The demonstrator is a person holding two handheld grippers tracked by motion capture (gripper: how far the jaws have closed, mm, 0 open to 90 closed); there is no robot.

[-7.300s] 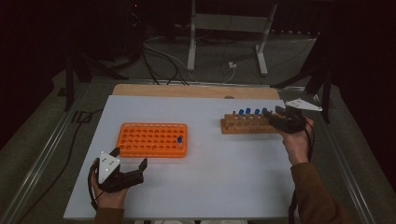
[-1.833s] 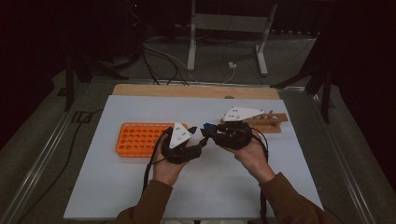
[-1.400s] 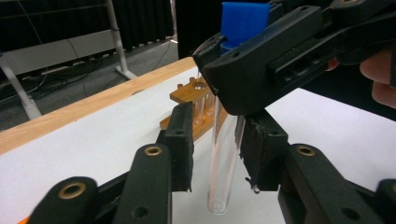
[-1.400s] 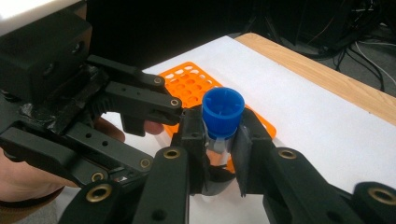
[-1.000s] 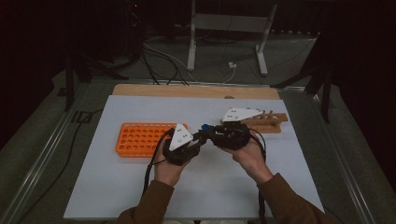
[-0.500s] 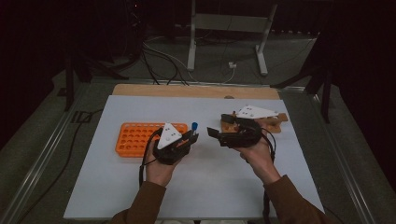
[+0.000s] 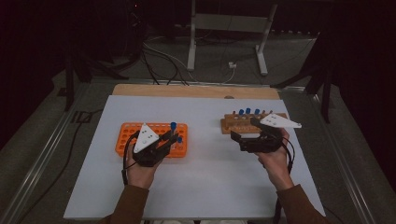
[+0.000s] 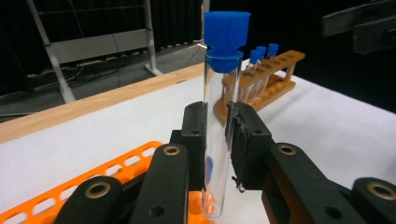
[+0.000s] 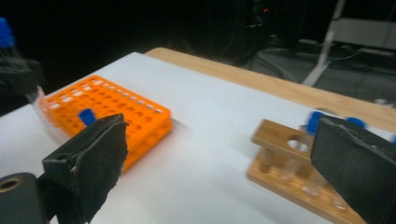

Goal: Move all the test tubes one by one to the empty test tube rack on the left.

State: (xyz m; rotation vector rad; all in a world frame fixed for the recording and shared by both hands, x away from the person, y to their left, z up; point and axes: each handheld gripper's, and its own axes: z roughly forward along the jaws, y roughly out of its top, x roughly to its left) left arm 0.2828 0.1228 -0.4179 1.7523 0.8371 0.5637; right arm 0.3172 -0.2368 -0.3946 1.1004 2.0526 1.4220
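The left claw [image 7: 173, 136] is clamped on an upright clear tube [image 8: 218, 140] with a blue cap, above the near right corner of the orange rack [image 7: 128, 142], which holds another blue-capped tube [image 9: 86, 115]. The right claw [image 7: 243, 133] has just been opening and stands wide with nothing between its jaws, just before the wooden rack [image 7: 233, 125] of blue-capped tubes. Bare white table [image 7: 205, 177] lies between the hands. A second ago the claws met mid-table; they have since drawn apart. Beyond the table, a metal stand [image 7: 224, 28] and floor cables [image 7: 159, 56].
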